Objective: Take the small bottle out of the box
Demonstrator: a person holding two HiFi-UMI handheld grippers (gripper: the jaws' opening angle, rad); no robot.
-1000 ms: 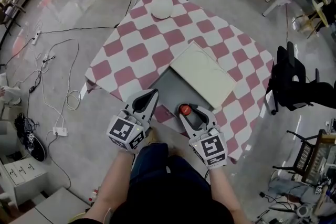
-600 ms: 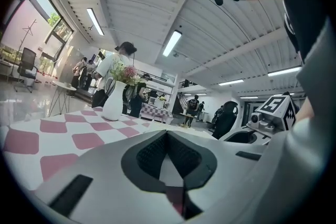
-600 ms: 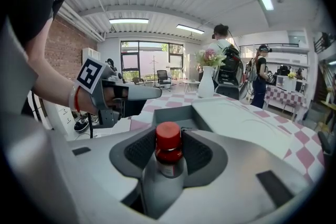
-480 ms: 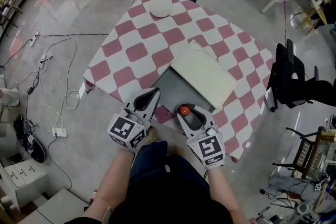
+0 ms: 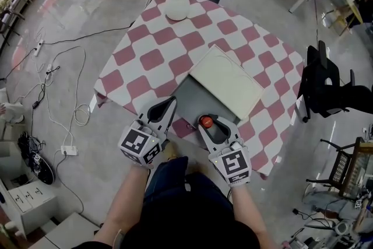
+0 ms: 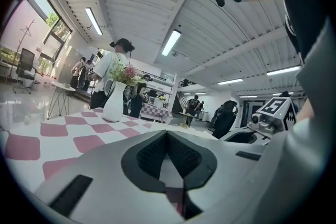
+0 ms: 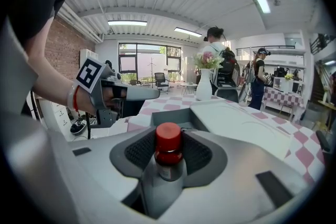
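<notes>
The small bottle, with a red cap, stands upright between the jaws of my right gripper at the near edge of the open grey box. Those jaws have just been closing around it. In the right gripper view dark pad still shows on both sides of the cap, and I see no pad pressing on it. My left gripper hovers by the box's near left corner. Its tips meet with nothing between them.
The box's white lid lies pushed aside over the far right of the box. A white vase of flowers stands at the far end of the checked table. A black chair is at the right and cables cross the floor at the left.
The head view has shifted slightly. Both grippers and the bottle keep their places.
</notes>
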